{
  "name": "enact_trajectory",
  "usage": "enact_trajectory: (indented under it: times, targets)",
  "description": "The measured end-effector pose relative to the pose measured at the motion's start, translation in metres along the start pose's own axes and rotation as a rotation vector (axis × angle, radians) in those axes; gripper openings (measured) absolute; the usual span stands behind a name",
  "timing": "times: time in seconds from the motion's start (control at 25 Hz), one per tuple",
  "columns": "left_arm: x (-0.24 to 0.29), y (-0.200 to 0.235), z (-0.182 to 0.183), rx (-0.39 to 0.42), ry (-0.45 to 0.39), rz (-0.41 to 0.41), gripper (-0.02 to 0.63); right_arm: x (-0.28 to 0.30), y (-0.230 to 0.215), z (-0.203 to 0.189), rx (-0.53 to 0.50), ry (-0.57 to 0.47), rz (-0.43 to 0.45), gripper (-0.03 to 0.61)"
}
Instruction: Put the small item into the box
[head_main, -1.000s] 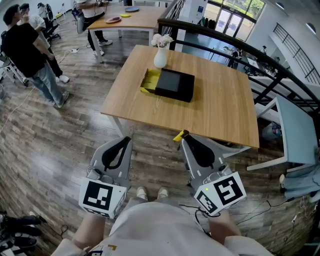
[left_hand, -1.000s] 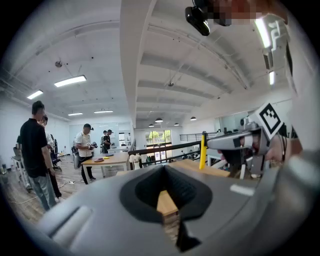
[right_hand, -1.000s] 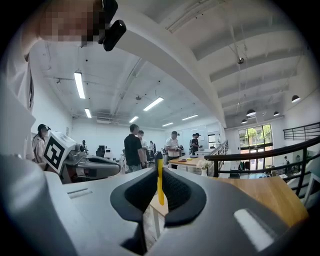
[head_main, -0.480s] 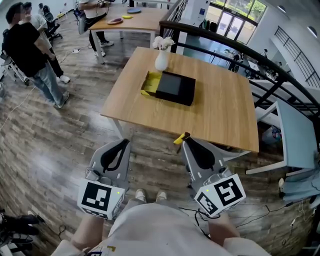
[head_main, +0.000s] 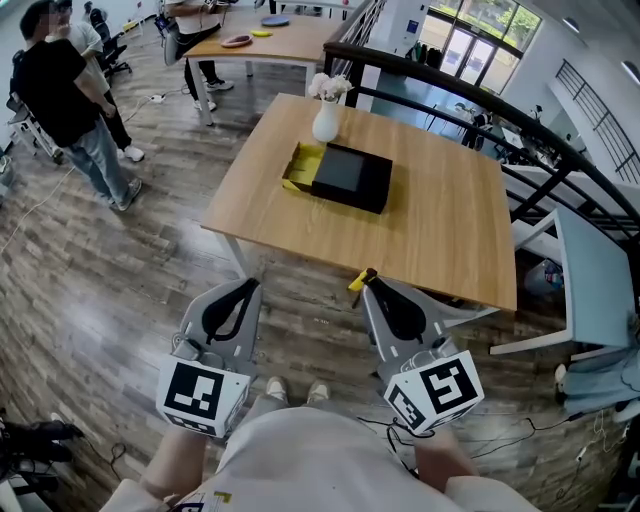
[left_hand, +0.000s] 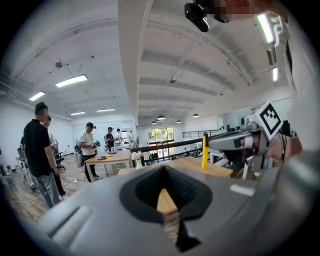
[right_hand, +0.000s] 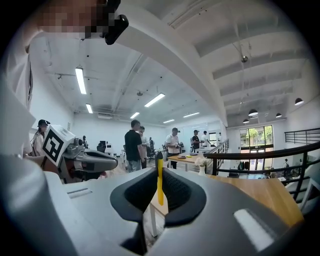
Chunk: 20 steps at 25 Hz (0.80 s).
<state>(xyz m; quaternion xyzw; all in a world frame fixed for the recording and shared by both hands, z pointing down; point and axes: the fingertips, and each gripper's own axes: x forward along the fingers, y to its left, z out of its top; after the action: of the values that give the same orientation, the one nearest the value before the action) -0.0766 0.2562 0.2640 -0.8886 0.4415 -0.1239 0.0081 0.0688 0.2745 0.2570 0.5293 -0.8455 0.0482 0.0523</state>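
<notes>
- The left gripper (left_hand: 163, 169) has its jaws pressed together with nothing between them. It is held low, tips pointing forward over the floor.
- The right gripper (right_hand: 159, 172) is alongside it with a clear gap between the two. Its jaw tips pinch a slim yellow stick with a dark end (right_hand: 160, 189), which stands upright between the tips.
- Under both grippers lies a dark wood-plank floor (head_main: 130, 270), open to the left of the left gripper.
- Just ahead of the jaw tips runs the near edge of a light wooden square table (head_main: 300, 236). In the head view the pinched stick shows right at that edge, near the table's white leg.
- The near strip of the tabletop is bare, and so is its whole right side, ahead of the right gripper.
- A black box with a yellow flap opened to its left (head_main: 350, 172) sits farther in, ahead of the gap between the grippers. It is well apart from the stick and clear of every table edge.
- A white vase of pale flowers (head_main: 325, 115) stands just beyond the box, near the far edge.
- A black metal railing (head_main: 450, 75) curves round the table's far and right sides.
- A pale grey-blue tabletop (head_main: 590, 270) lies off to the right of the right gripper.
- Far to the left of the left gripper, people (head_main: 65, 100) stand on the floor, with another wooden table (head_main: 270, 40) beyond them.
</notes>
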Motion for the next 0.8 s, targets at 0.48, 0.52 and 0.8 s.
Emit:
enact_trajectory:
  times: [0.48, 0.52, 0.8]
  targets:
    - [0.013, -0.031, -0.006, 0.008, 0.022, 0.019, 0.003, -0.017, -0.024, -0.012, 0.008, 0.005, 0.037, 0.031]
    - [0.014, -0.035, -0.005, 0.006, 0.024, 0.02, 0.003, -0.019, -0.026, -0.013, 0.009, 0.004, 0.041, 0.031]
    - [0.024, -0.062, -0.002, -0.033, 0.021, 0.01, 0.003, -0.036, -0.047, -0.011, 0.021, -0.024, 0.053, 0.031]
